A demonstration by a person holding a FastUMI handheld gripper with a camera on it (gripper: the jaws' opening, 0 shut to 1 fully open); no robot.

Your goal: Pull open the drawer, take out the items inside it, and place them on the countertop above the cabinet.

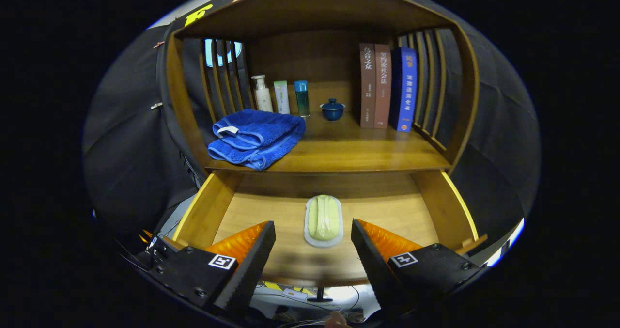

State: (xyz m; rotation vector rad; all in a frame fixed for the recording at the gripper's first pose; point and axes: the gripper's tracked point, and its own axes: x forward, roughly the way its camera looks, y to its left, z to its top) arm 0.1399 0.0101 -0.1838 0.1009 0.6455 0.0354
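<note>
i see my gripper (pixel 313 231) hanging over the near edge of the pulled-out light wooden drawer (pixel 252 211), its two fingers spread wide apart and holding nothing. between the fingertips and just ahead of them lies the pale green soap bar on its oval white dish (pixel 323 220), resting on the drawer floor with its long side running near to far, touching neither finger. beyond the drawer is the wooden countertop (pixel 353 151). on its left sits a folded blue towel (pixel 255 137); farther back stand three slim bottles (pixel 282 95), a small dark blue lidded cup (pixel 333 109), and three upright books (pixel 387 86) to the right.
</note>
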